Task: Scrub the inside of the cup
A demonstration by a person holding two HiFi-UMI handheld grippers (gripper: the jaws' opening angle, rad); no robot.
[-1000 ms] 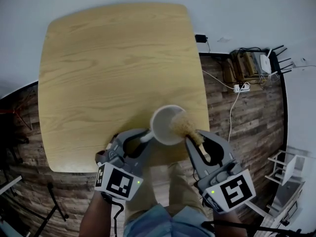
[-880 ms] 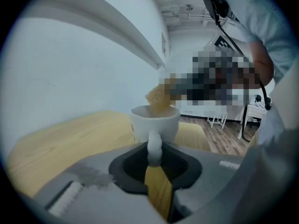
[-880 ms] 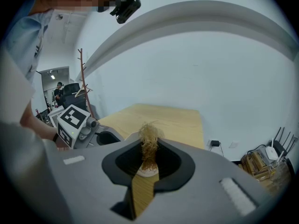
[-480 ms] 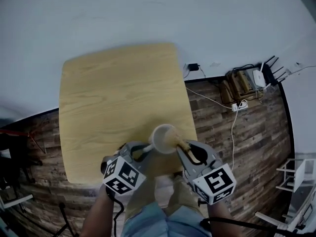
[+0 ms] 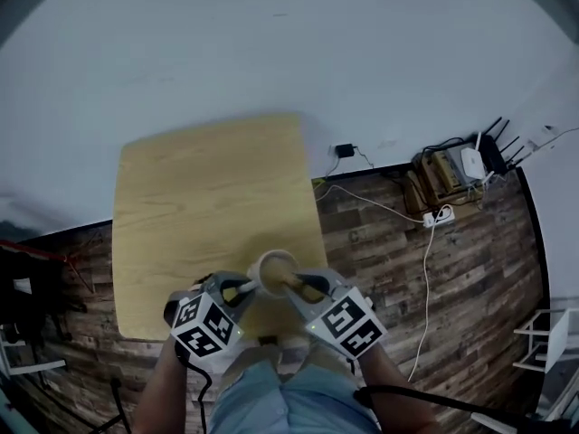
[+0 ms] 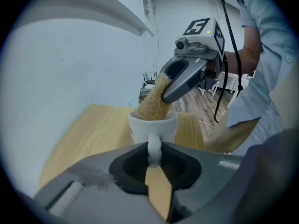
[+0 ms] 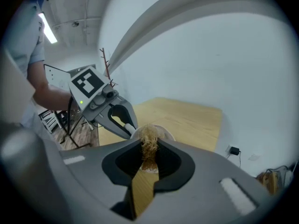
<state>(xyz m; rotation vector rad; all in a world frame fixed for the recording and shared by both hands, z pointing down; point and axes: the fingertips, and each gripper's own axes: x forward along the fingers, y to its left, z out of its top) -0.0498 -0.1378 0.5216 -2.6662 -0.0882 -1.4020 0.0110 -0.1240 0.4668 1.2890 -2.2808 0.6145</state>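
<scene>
The left gripper (image 6: 155, 160) is clenching the handle (image 6: 154, 146) of the cup (image 6: 140, 130) (its jaws have just been closing on it) and is holding the cup mouth-up. The right gripper (image 7: 148, 157) is gripping the brush (image 7: 149, 141) and is angling its bristles down into the cup's mouth, with part of the tuft showing above the rim. To scrub well, the brush probably needs pushing deeper, then circling against the inner wall and down to the bottom. The left grip should be staying firm, since a cup held only by a thin handle is likely to swivel under the strokes. The cup is sitting over the near edge of the pale wooden surface (image 5: 208, 197), which is carrying nothing else; whether the cup is touching it I cannot tell. Beyond it, a plain white wall (image 5: 271, 43) is rising. To the right, cables (image 5: 425, 215) and a router (image 5: 475, 163) are lying on the dark plank floor (image 5: 452, 278).
</scene>
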